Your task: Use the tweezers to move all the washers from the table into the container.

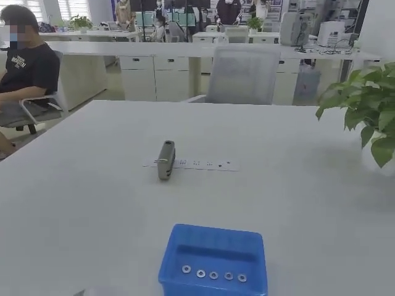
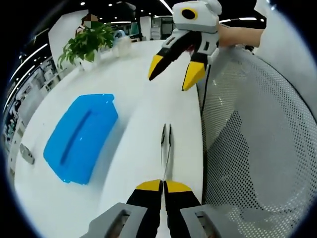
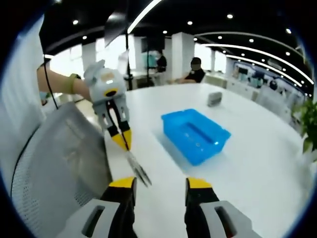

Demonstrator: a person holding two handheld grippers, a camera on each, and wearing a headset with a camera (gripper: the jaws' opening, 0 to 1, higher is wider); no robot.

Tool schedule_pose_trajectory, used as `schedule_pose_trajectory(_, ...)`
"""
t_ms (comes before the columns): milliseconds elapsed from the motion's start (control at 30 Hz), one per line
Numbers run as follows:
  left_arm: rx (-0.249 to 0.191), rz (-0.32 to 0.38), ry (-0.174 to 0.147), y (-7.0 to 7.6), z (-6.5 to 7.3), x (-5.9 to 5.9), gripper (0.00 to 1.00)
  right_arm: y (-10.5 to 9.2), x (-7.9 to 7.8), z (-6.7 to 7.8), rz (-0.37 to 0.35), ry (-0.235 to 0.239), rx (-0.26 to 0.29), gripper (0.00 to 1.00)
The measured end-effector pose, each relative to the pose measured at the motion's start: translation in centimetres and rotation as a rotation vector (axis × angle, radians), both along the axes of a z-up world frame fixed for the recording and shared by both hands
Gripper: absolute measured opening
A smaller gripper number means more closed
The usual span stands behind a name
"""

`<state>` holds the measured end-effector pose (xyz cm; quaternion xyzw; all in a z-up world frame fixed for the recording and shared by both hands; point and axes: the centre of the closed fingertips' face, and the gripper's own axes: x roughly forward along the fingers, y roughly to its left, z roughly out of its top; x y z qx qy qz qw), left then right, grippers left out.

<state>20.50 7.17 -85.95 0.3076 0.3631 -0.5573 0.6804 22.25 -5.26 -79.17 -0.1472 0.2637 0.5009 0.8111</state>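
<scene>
While your left claw pinches the tweezers above the worktop edge, your right claw spread wide, blue container nearby on the worktop, head view looking down into it, five washers in a row inside, gripper views giving its walls.

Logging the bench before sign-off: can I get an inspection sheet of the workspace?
Surface: white table.
Job's things: five washers in a row inside the blue container; tweezers in the left gripper.
Clutter: grey object on a marked strip.
Grippers: left gripper shut on the tweezers; right gripper open.
Cables: dark cable below the right gripper.
Surroundings: mesh chair, plant, seated person.
</scene>
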Motion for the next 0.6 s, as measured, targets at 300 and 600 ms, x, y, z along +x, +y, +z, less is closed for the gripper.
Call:
schedule_pose_trajectory(300,0.054,0.019,-0.024,0.5,-0.5,1.0,0.0,-2.1,0.5,0.9,-0.09,-0.008,0.019,0.41)
schedule_pose_trajectory(600,-0.001,0.199,-0.092,1.4,0.5,2.8,0.12,-3.5,1.0,1.6,-0.163,-0.003,0.063,0.46)
